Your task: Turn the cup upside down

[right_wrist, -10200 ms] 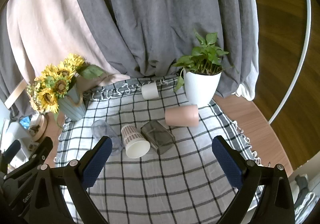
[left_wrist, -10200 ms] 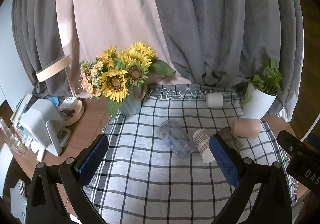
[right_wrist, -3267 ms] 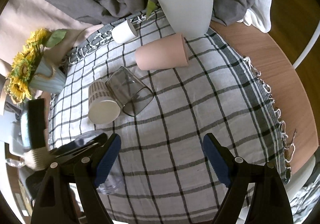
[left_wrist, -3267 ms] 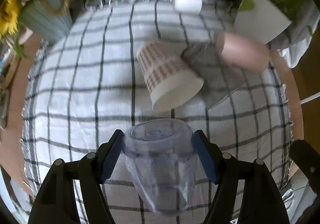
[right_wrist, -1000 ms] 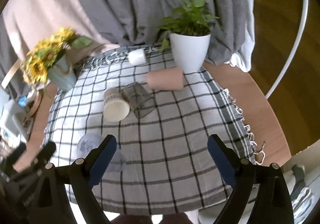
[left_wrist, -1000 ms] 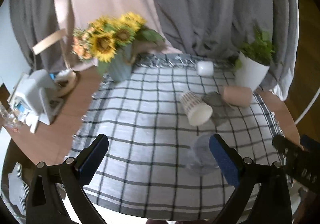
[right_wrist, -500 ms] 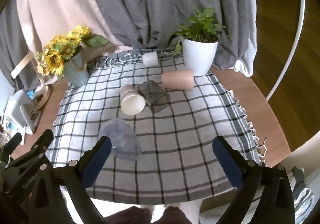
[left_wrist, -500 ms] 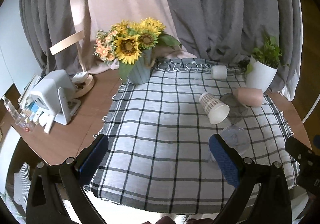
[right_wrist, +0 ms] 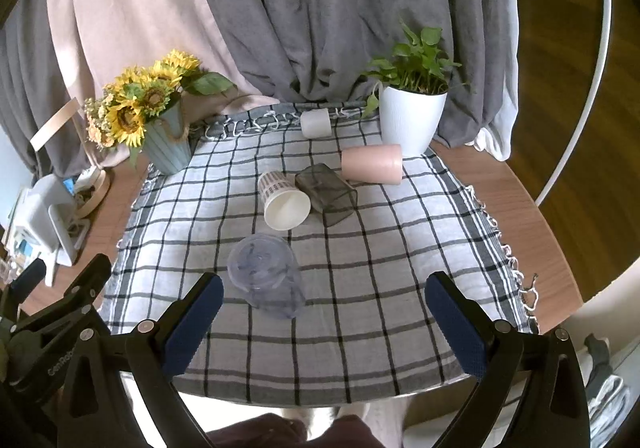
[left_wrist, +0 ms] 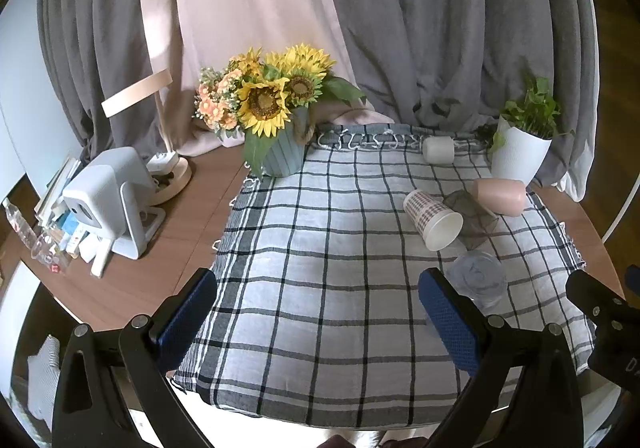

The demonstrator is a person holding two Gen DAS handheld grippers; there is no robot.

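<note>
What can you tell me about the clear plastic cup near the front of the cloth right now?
The clear plastic cup looks like thin, see-through plastic with a faint bluish tint. It stands upside down, flat base up and wider mouth on the checked tablecloth, nearer the front edge than the paper cup behind it and apart from it. Nothing grips it: the left tool and right tool are both open and clear of it.
</note>
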